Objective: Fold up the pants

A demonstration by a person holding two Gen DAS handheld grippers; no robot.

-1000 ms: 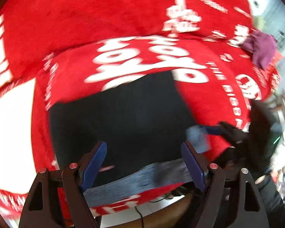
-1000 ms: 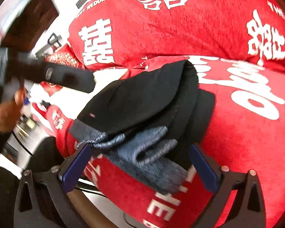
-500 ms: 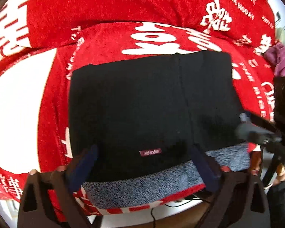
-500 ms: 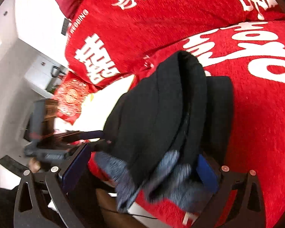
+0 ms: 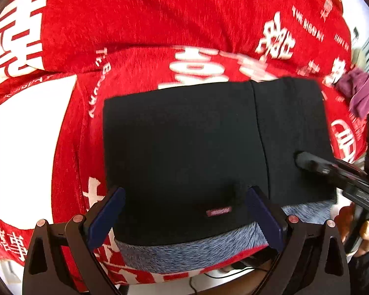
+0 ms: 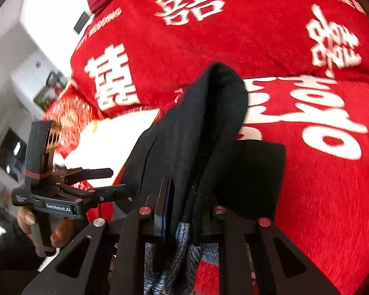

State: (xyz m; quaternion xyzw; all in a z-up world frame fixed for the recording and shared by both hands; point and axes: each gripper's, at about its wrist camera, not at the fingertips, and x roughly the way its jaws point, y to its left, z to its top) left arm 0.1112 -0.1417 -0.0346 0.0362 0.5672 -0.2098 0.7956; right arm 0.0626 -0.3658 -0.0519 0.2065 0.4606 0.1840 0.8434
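Observation:
Black pants (image 5: 184, 147) lie folded into a rectangle on the red blanket (image 5: 135, 24), with their grey knit waistband (image 5: 184, 250) at the near edge. My left gripper (image 5: 185, 204) hovers open over that near edge, its blue pads (image 5: 110, 209) astride the small red label; it shows from the side as the left gripper (image 6: 115, 180). My right gripper (image 6: 184, 209) is closing its jaws on the pants' right-hand edge, with black fabric (image 6: 209, 123) and grey waistband pinched between them and bunched up into a ridge. From the left wrist it appears as the right gripper (image 5: 332, 169) lying on the pants.
The red blanket with white lettering covers a soft seat and its back cushion. A white patch (image 5: 24, 147) lies left of the pants and a purple cloth (image 5: 359, 93) far right. A hand (image 6: 27, 218) holds the left gripper's handle. A dark cable (image 5: 233, 270) hangs below the front edge.
The right gripper's jaws went from wide apart to narrow, pinching the pants' edge and lifting it into a ridge. The left gripper sank closer over the waistband, still wide.

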